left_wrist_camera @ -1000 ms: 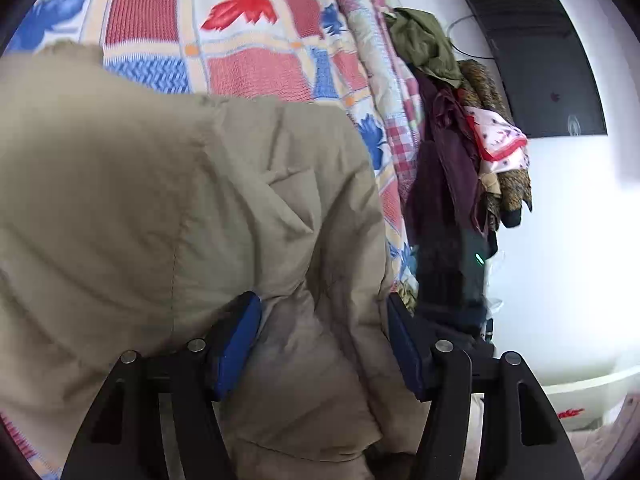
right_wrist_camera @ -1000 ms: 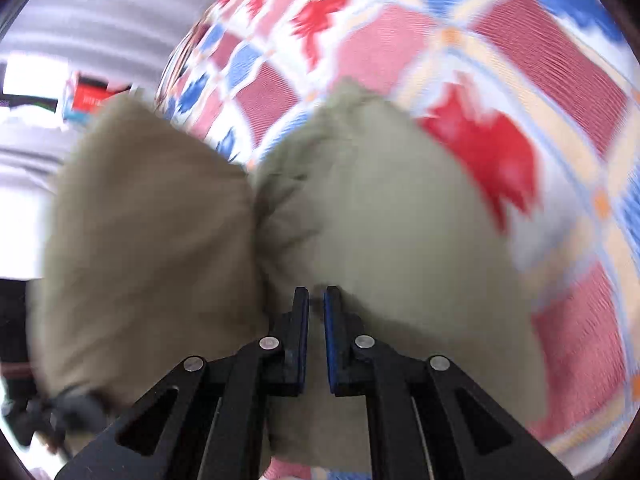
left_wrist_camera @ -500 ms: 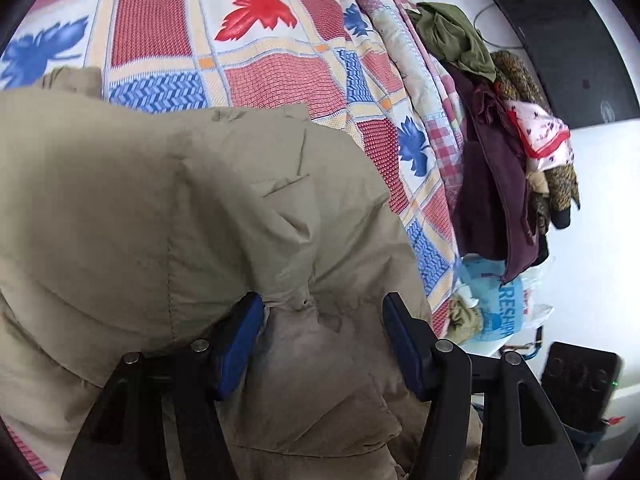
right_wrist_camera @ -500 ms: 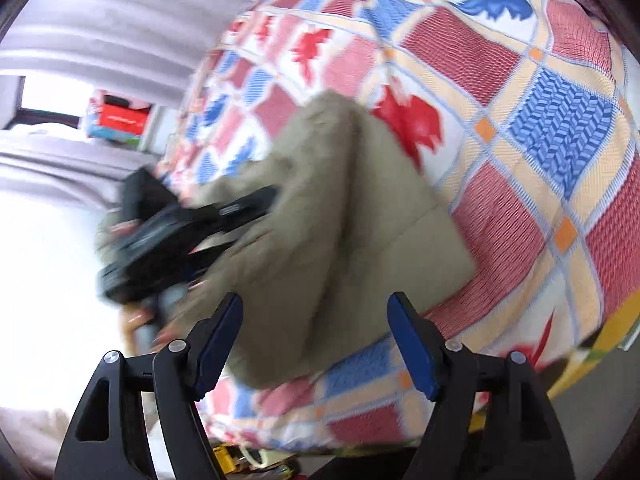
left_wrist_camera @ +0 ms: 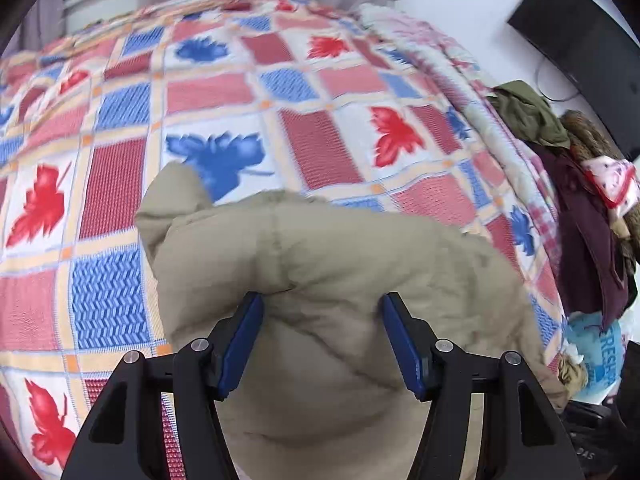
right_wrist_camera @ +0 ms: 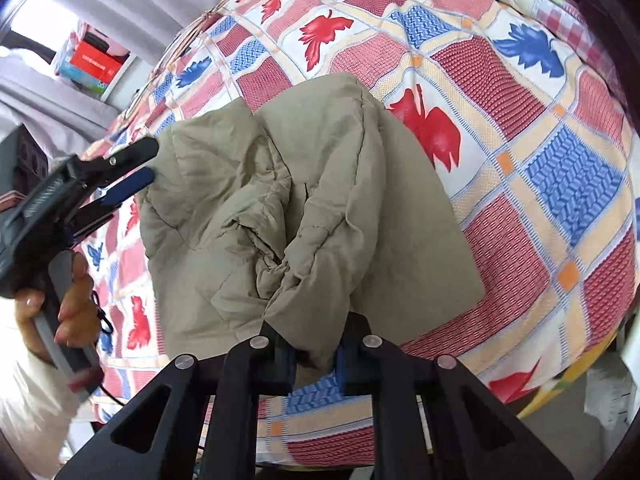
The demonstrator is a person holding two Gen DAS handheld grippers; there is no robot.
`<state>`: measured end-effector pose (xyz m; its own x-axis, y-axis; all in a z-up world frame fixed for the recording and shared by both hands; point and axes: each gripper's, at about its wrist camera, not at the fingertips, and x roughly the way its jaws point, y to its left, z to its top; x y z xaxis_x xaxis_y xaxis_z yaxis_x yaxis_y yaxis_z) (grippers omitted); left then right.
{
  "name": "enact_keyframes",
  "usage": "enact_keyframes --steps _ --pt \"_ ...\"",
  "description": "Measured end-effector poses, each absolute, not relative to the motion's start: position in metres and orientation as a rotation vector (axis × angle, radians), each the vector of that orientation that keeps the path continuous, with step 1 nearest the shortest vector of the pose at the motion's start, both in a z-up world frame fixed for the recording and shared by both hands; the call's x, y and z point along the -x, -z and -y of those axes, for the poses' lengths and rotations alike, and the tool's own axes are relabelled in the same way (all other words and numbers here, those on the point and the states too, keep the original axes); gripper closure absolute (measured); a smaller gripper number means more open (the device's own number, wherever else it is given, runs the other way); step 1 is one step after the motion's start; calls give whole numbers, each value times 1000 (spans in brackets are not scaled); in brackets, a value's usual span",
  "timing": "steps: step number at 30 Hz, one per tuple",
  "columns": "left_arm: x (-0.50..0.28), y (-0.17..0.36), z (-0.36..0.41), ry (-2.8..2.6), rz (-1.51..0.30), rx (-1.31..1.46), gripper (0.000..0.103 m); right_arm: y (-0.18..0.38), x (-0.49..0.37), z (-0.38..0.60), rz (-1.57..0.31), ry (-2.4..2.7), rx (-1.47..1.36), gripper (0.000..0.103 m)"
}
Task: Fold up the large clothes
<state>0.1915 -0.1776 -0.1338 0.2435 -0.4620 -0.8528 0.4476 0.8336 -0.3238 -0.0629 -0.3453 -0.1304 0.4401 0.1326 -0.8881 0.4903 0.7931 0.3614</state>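
A khaki padded jacket point(left_wrist_camera: 340, 280) lies bunched on a bed with a red, blue and white patchwork cover point(left_wrist_camera: 120, 160). My left gripper point(left_wrist_camera: 322, 304) stands open above the jacket's near part, its blue pads wide apart. From the right wrist view the left gripper point(right_wrist_camera: 140, 164) hovers at the left edge of the jacket point(right_wrist_camera: 320, 200), held in a person's hand point(right_wrist_camera: 68, 304), with its tips free of the cloth. My right gripper point(right_wrist_camera: 316, 354) is closing at the near edge, and a raised fold of the jacket is pinched between its pads.
A heap of dark and olive clothes point(left_wrist_camera: 580, 184) hangs off the bed's right side, under a black screen point(left_wrist_camera: 580, 40) on the white wall. A blue bag point(left_wrist_camera: 596, 356) sits below them. Shelves with red boxes point(right_wrist_camera: 92, 64) stand beyond the cover point(right_wrist_camera: 520, 200).
The right gripper went from shut to wide open, then closed on a fold at the jacket's near edge. The left gripper pulled back and tilted up, so more of the bed shows.
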Motion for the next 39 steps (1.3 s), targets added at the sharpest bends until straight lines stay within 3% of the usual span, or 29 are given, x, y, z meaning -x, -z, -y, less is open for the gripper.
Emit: enact_keyframes --steps 8,19,21,22,28,37,39 --pt "-193 154 245 658 -1149 -20 39 138 69 356 -1156 310 -527 89" --pt "-188 170 284 669 -1173 -66 39 192 95 402 -1205 347 -721 85" --pt "-189 172 281 670 -1177 -53 39 181 103 410 -1188 365 -767 63" --pt "-190 172 280 671 -1177 -50 39 173 107 413 -1165 383 -766 57" --pt "-188 173 281 669 -1167 -57 39 110 107 431 -971 344 -755 36" --pt "-185 154 264 621 -1158 -46 39 144 -7 425 -1044 179 -812 36" --pt "-179 143 246 594 -1144 -27 39 153 -19 419 -1077 195 -790 47"
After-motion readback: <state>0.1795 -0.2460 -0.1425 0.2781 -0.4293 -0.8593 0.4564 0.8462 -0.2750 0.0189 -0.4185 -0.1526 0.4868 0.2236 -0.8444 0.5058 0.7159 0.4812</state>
